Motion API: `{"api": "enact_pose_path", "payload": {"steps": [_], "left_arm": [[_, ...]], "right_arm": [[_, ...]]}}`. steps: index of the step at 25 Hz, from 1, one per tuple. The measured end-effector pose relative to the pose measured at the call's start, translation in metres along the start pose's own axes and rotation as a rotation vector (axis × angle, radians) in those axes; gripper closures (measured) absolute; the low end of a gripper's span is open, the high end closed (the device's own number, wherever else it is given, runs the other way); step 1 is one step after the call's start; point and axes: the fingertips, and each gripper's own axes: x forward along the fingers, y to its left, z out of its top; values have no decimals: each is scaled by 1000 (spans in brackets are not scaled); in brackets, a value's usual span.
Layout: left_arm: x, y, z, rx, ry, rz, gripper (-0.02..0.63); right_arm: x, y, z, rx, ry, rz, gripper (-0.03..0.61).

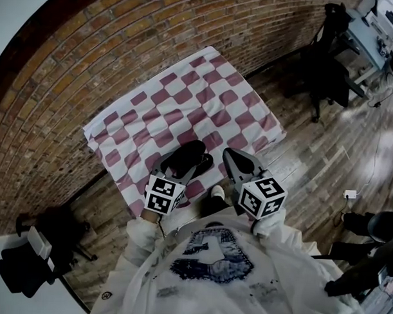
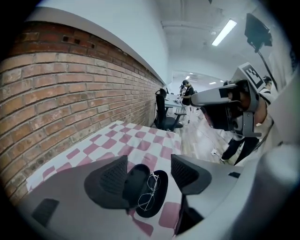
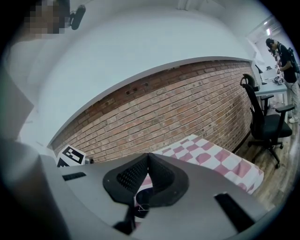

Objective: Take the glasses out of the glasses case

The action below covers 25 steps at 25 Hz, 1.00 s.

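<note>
A black glasses case (image 1: 187, 158) lies open on the pink-and-white checked tablecloth (image 1: 185, 101), near its front edge. In the left gripper view thin wire-framed glasses (image 2: 150, 190) rest inside the case (image 2: 161, 187), lid flipped to the left. My left gripper (image 2: 147, 169) hangs just above the case with its jaws wide apart; nothing is between the pads. In the head view the left gripper (image 1: 182, 167) sits over the case. My right gripper (image 1: 234, 157) is to the right of the case. Its jaws (image 3: 148, 159) are shut on nothing.
A brick wall (image 1: 90, 66) runs behind the table. A black office chair (image 1: 325, 74) stands on the wooden floor at the right, and another dark chair (image 1: 32, 263) at the lower left. A white plug (image 1: 349, 194) lies on the floor.
</note>
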Motion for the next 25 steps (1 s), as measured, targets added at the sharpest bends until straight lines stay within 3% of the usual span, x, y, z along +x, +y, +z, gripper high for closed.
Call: {"api": "enact_pose_path", "payload": {"steps": [6, 12, 17, 25], "left_arm": [[22, -3, -19, 59, 78, -48, 327], [50, -8, -52, 213, 208, -97, 328], [66, -8, -78, 244, 289, -115, 330], [79, -9, -97, 297, 344, -113, 350]], "right_arm": [[3, -6, 0, 9, 15, 8, 565], [4, -16, -2, 23, 24, 10, 565], [6, -21, -1, 25, 34, 20, 565], [6, -31, -2, 30, 44, 17, 565]]}}
